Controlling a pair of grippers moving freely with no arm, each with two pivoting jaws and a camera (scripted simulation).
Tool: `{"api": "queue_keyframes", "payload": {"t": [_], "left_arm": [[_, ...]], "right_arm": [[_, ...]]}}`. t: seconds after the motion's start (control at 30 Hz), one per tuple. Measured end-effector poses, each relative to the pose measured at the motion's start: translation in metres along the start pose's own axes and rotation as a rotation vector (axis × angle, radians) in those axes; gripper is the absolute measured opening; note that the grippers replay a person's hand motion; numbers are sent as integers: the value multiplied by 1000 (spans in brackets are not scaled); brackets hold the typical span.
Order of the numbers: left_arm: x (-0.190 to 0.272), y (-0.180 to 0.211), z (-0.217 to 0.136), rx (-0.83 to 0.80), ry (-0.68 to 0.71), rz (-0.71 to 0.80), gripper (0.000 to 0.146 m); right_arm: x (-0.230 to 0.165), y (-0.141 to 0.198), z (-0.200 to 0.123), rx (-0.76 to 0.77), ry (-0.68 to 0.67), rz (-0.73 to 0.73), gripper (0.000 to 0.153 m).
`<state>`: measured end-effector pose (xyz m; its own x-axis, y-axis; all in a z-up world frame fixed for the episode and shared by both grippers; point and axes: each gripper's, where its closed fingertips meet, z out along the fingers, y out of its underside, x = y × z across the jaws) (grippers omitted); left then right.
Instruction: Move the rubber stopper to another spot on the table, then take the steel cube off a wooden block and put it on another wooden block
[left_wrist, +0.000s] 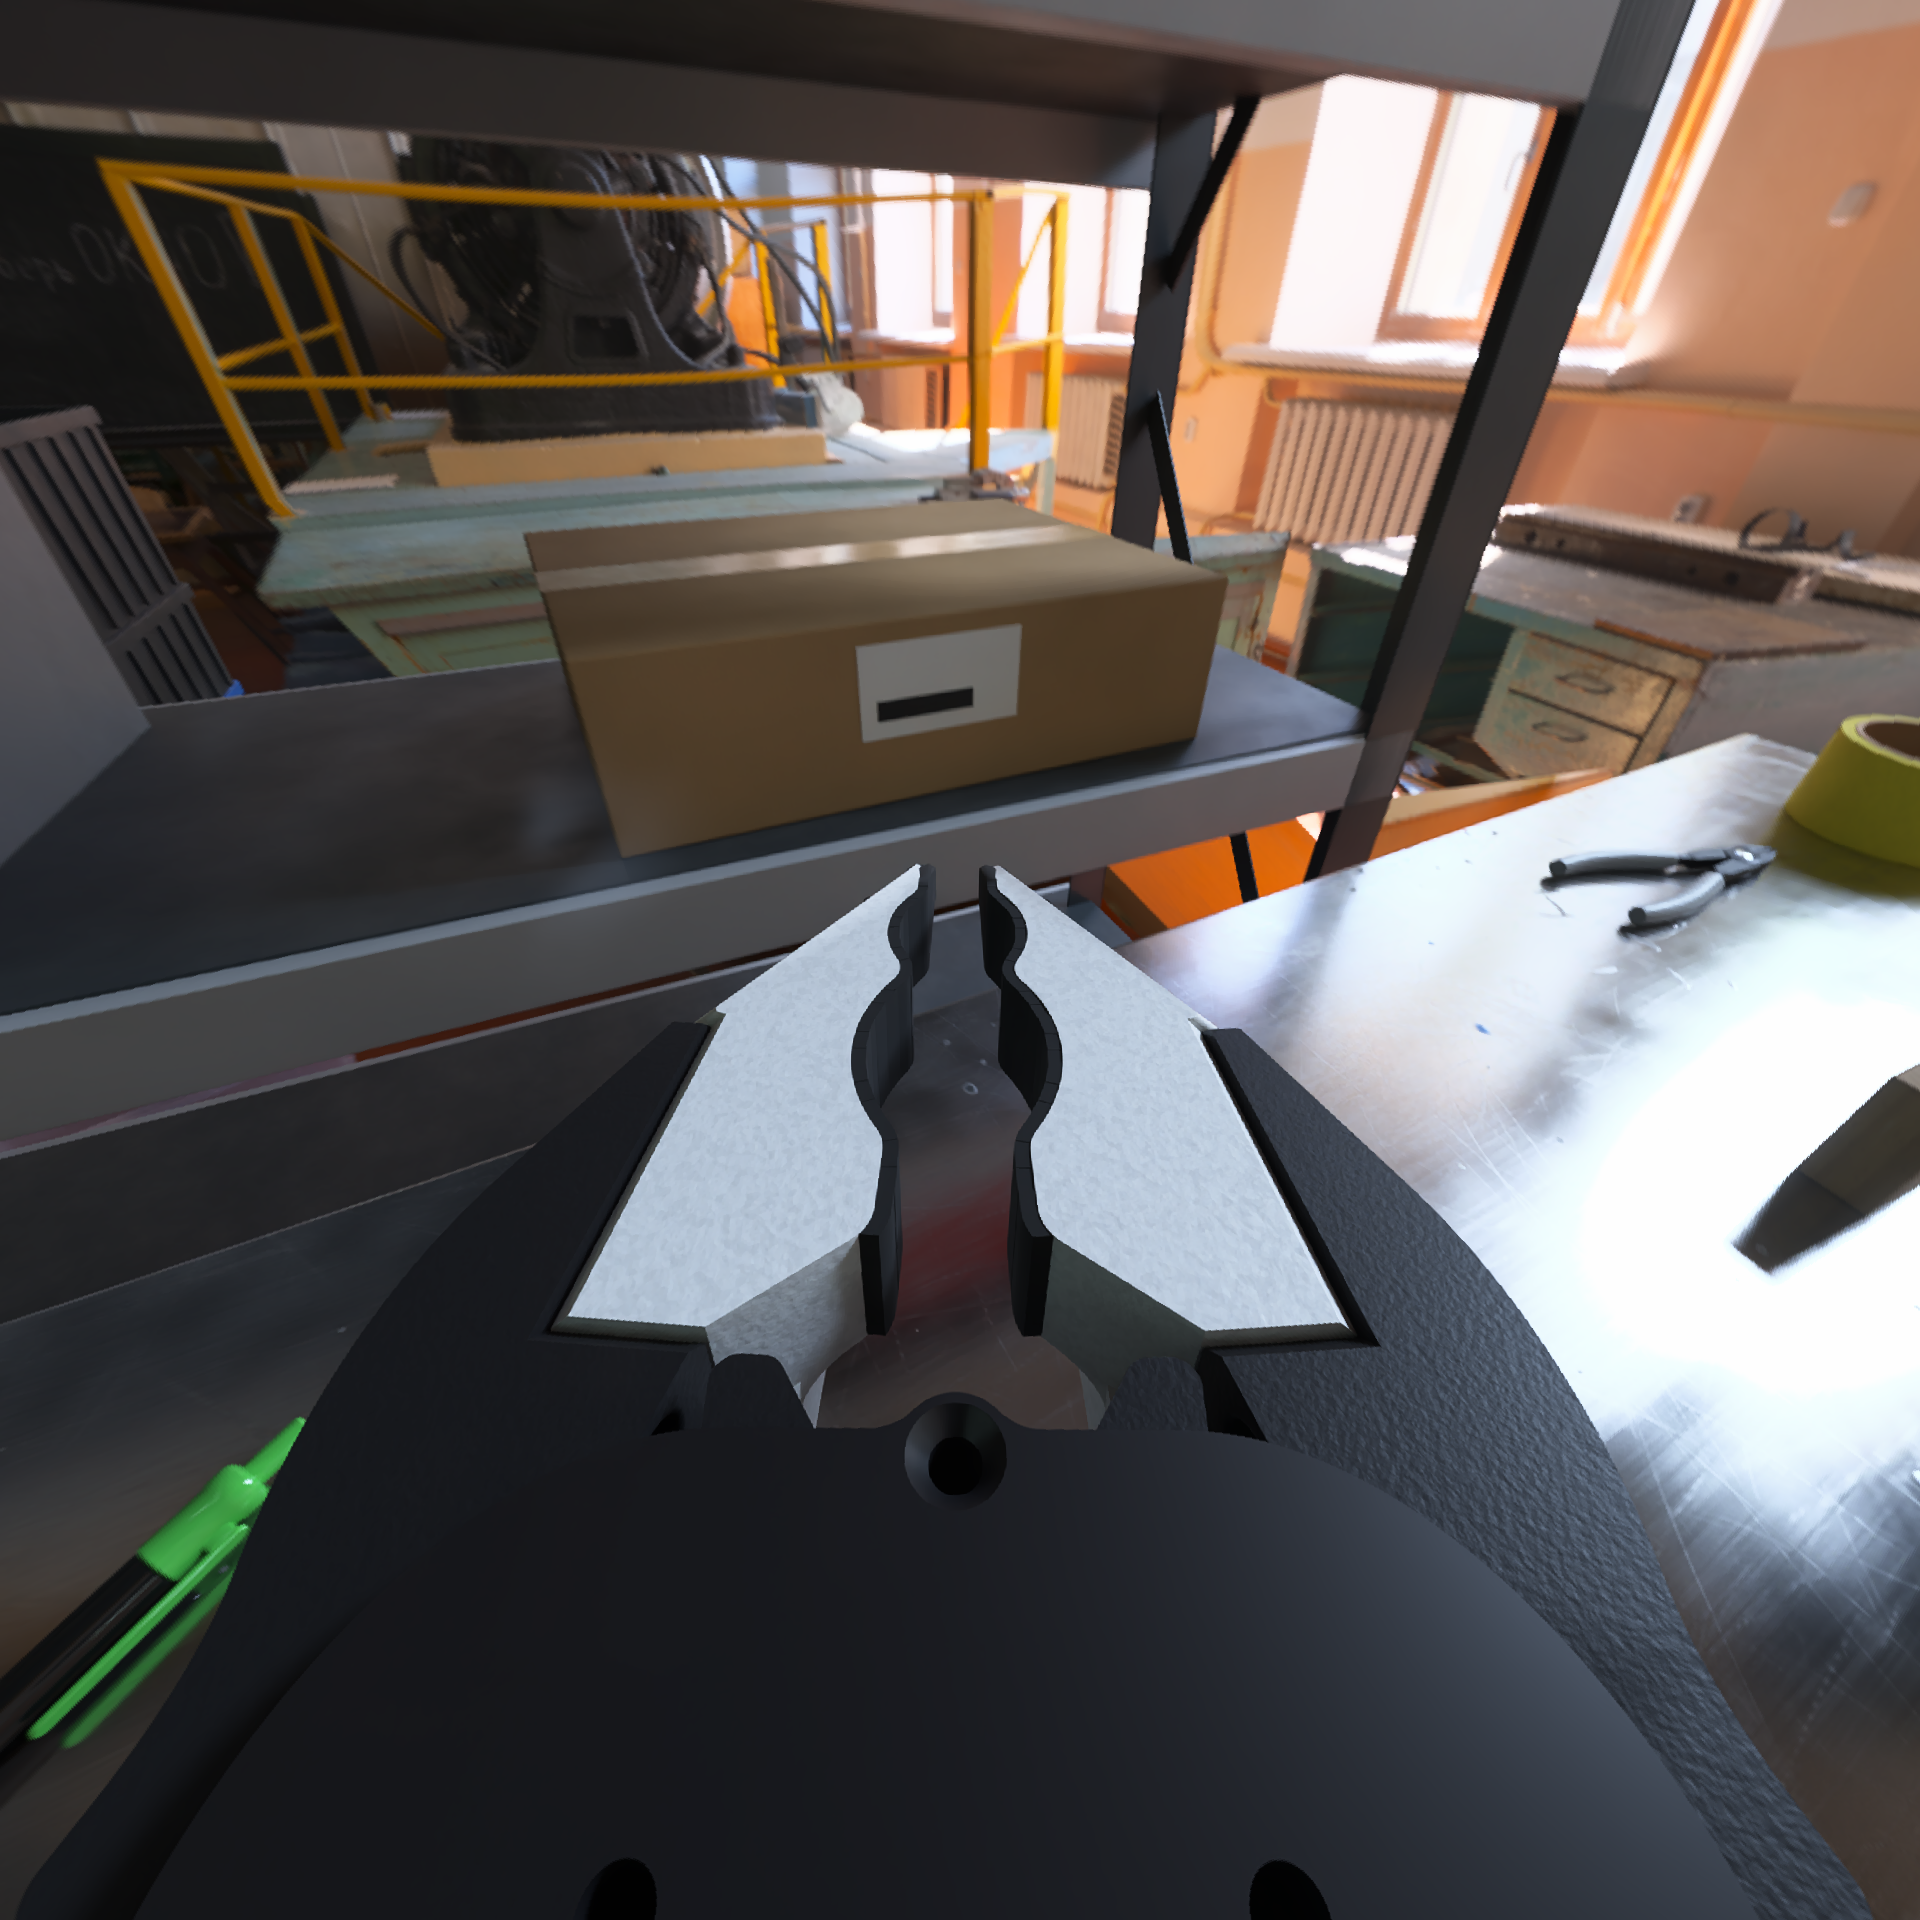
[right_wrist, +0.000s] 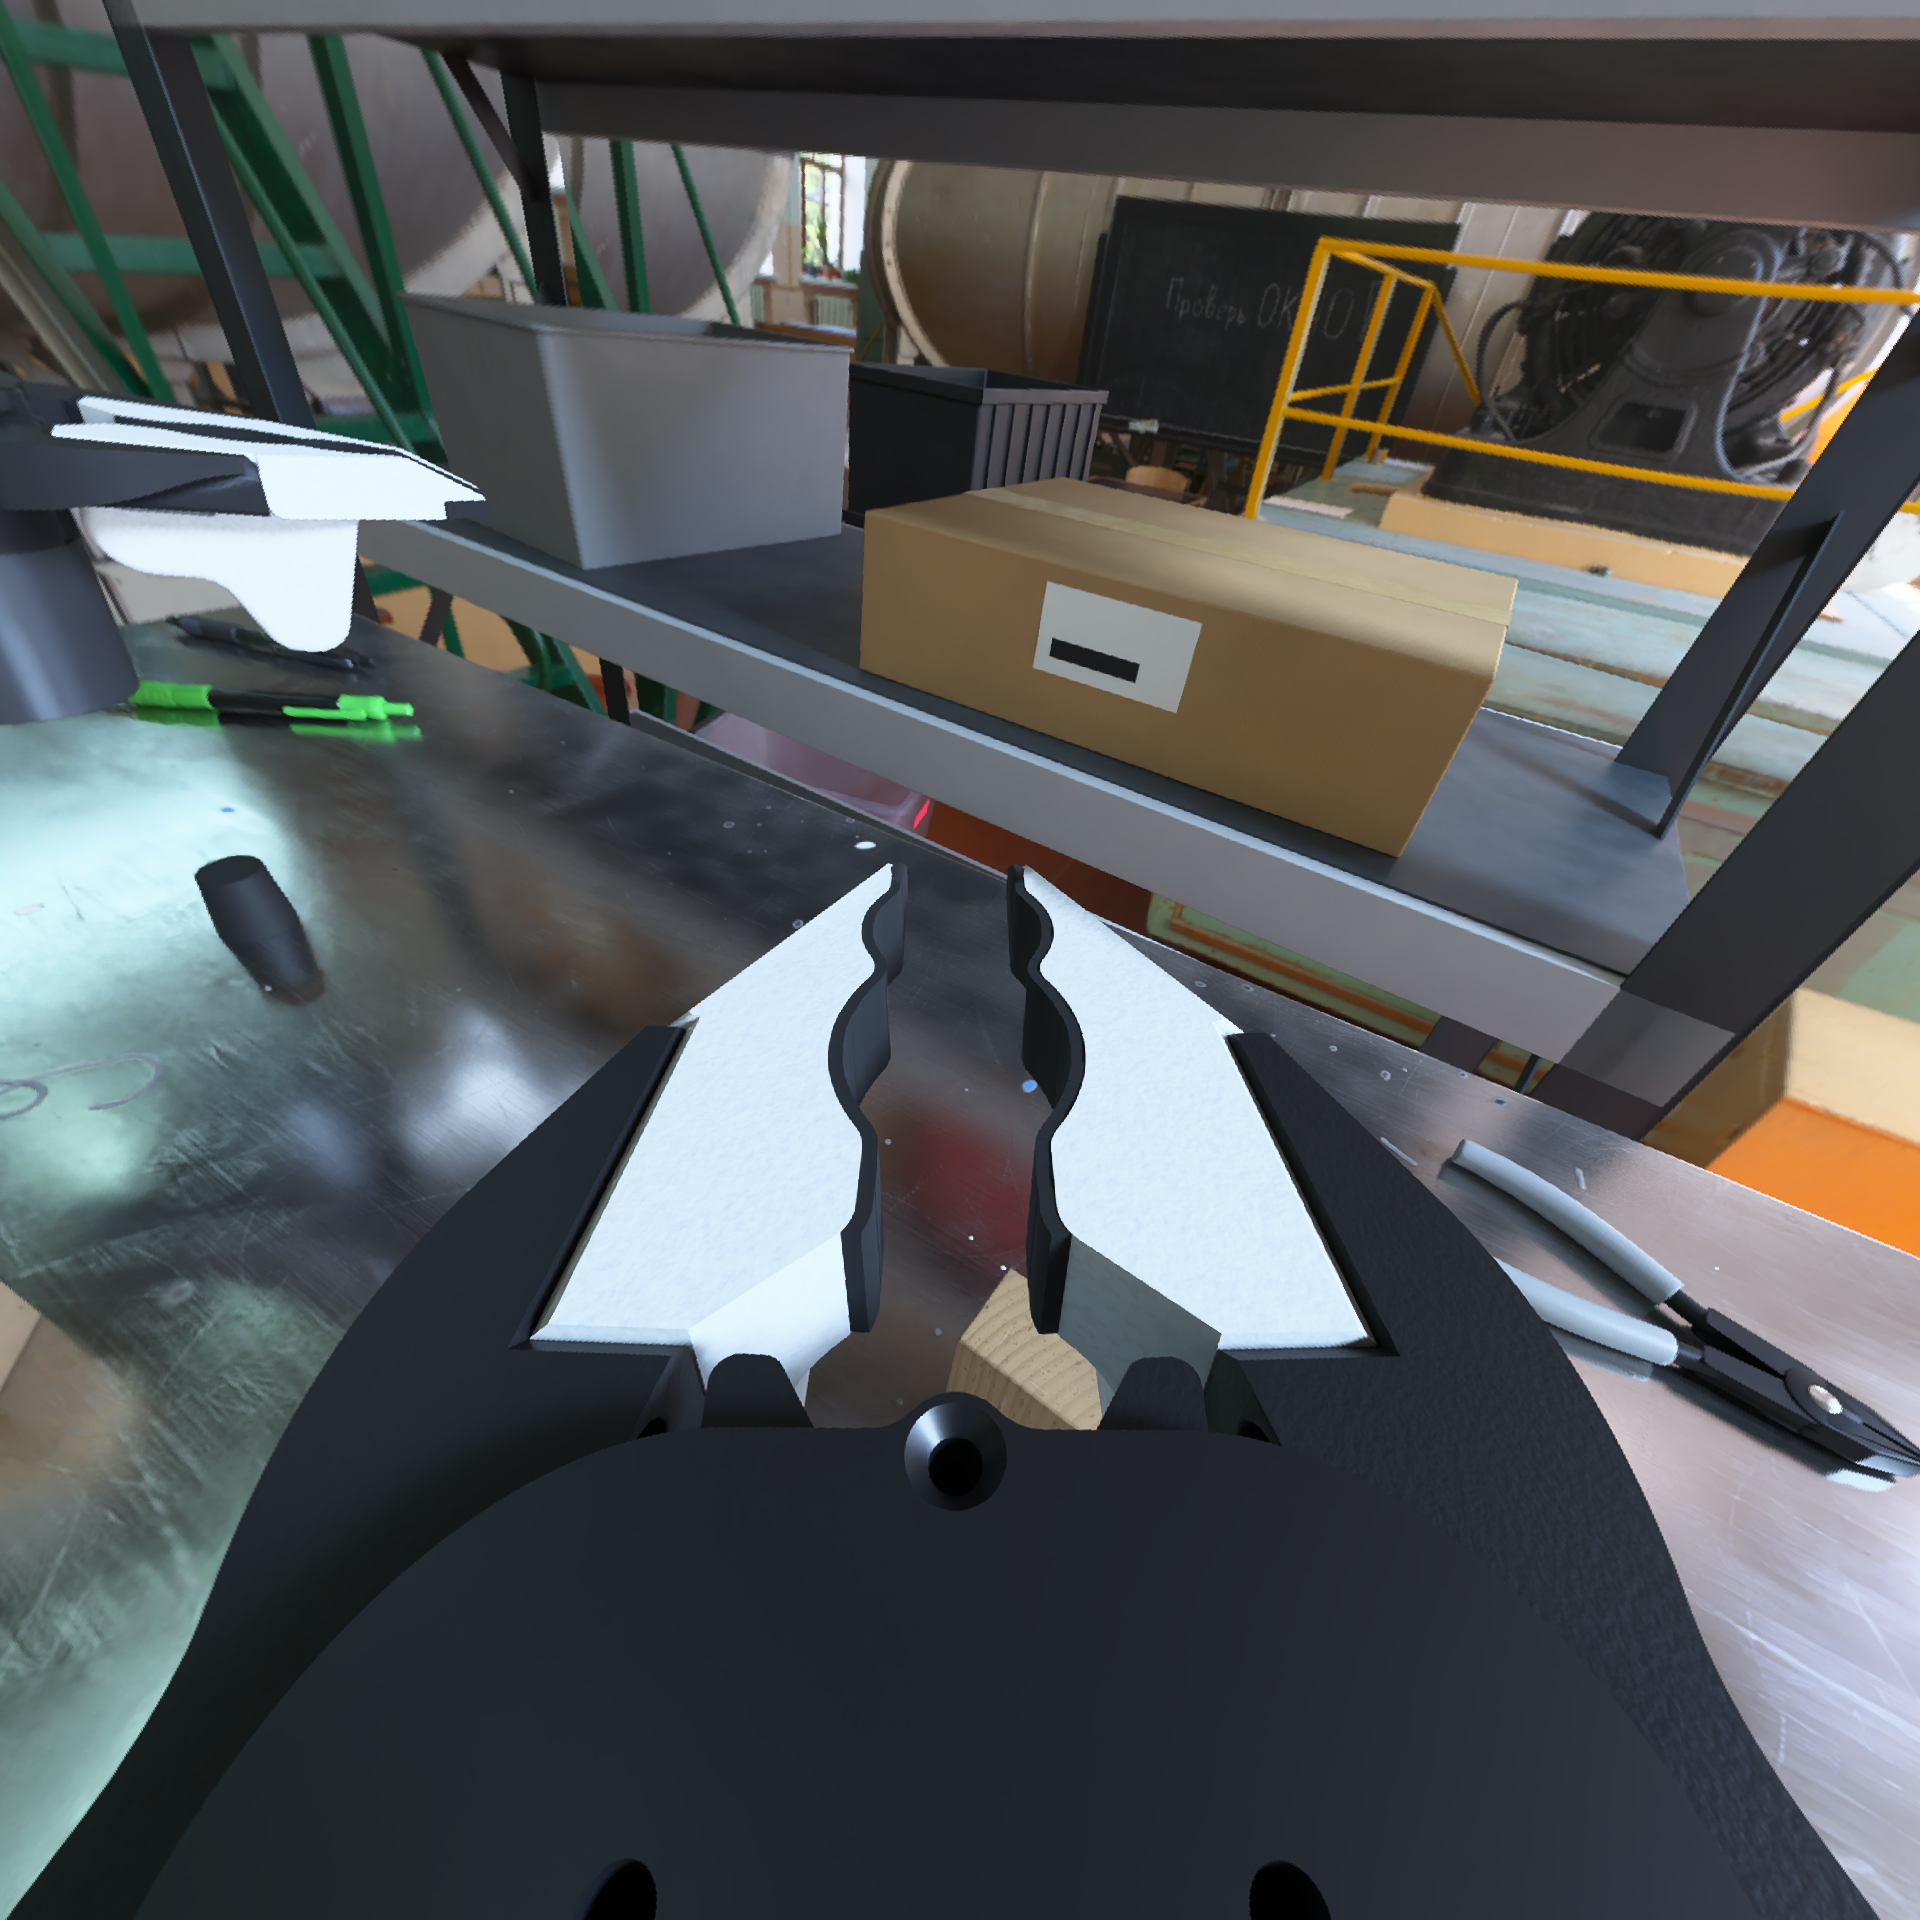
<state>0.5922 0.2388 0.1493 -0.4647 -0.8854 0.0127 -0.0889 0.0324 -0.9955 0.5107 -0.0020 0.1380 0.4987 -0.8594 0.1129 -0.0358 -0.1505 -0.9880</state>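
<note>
- Right gripper (right_wrist: 956, 883), black body with white fingers, fills the near right wrist view; jaws slightly apart, nothing between them.
- Pale wooden block (right_wrist: 1023, 1361) peeks out under the right gripper's base, at 6 o'clock below the fingers; mostly hidden.
- Steel cube not in view in either camera; cannot tell where it sits.
- Black tapered rubber stopper (right_wrist: 255, 920) lies on its side on the counter at 10 o'clock in the right wrist view, well apart from both grippers.
- Stopper judgement: light, slightly soft, grippy rubber, but the taper may squirt out and it may roll; best pinched across the mid-body.
- Cube judgement: dense, rigid, slick faces; needs a firm squeeze on two opposite flat sides.
- Left gripper (left_wrist: 956, 883), same build, hovers above the counter; jaws nearly closed with a narrow gap, empty.
- Shiny scratched metal counter (right_wrist: 436, 1039), strong glare; probably slippery.
- Grey-handled pliers (right_wrist: 1662, 1320) at 3 o'clock, green-and-black markers (right_wrist: 281, 709) at 10 o'clock, yellow tape roll (left_wrist: 1865, 790) at 2 o'clock in the left wrist view.
- Dark metal shelf (right_wrist: 1039, 774) at 12 o'clock holds a taped brown cardboard box (right_wrist: 1174, 644), a grey plastic bin (right_wrist: 644, 436) and a black ribbed bin (right_wrist: 977, 436).
- Workshop room behind: yellow railing, dark machinery, radiators, sunlit windows.
</note>
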Motion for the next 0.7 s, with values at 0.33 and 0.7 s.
{"api": "queue_keyframes", "payload": {"t": [0.33,0.7], "left_arm": [[-26,30,-9,-149,164,196,6],[30,57,-95,-217,596,123,46]], "right_arm": [[8,-7,-6,46,-5,94,19],[8,7,2,11,-26,142,19]]}}
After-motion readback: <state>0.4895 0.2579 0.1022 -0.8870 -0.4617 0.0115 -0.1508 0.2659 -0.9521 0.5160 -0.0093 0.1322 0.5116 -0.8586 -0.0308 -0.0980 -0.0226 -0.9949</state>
